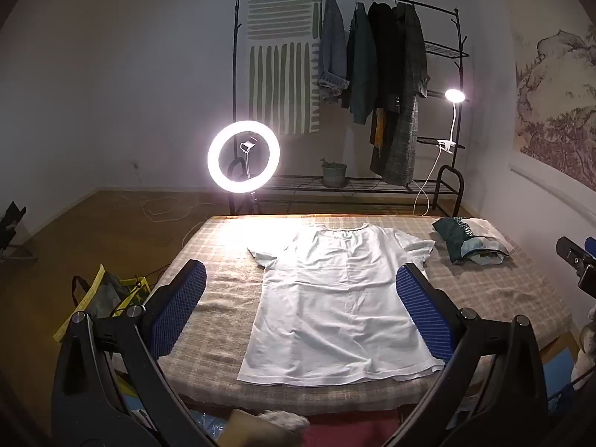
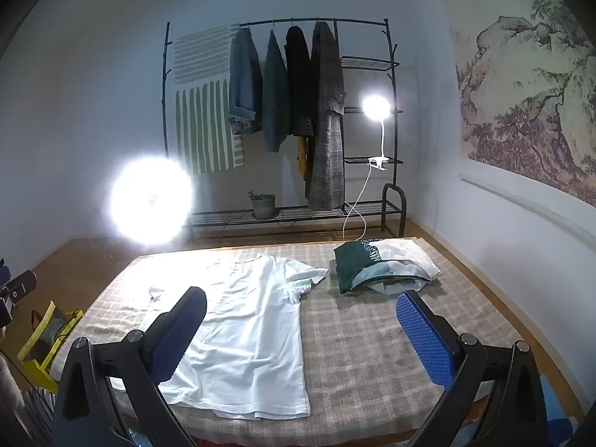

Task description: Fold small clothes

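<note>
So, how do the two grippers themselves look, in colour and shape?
Both look alike. The left gripper and right gripper each have two black, glossy arms with round silver bolts at the joints. Their fingers carry long, oval blue pads with a fine ribbed texture. No cables or markings show.

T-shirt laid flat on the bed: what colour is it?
Plain white T-shirt, clearest in the left wrist view.
</note>
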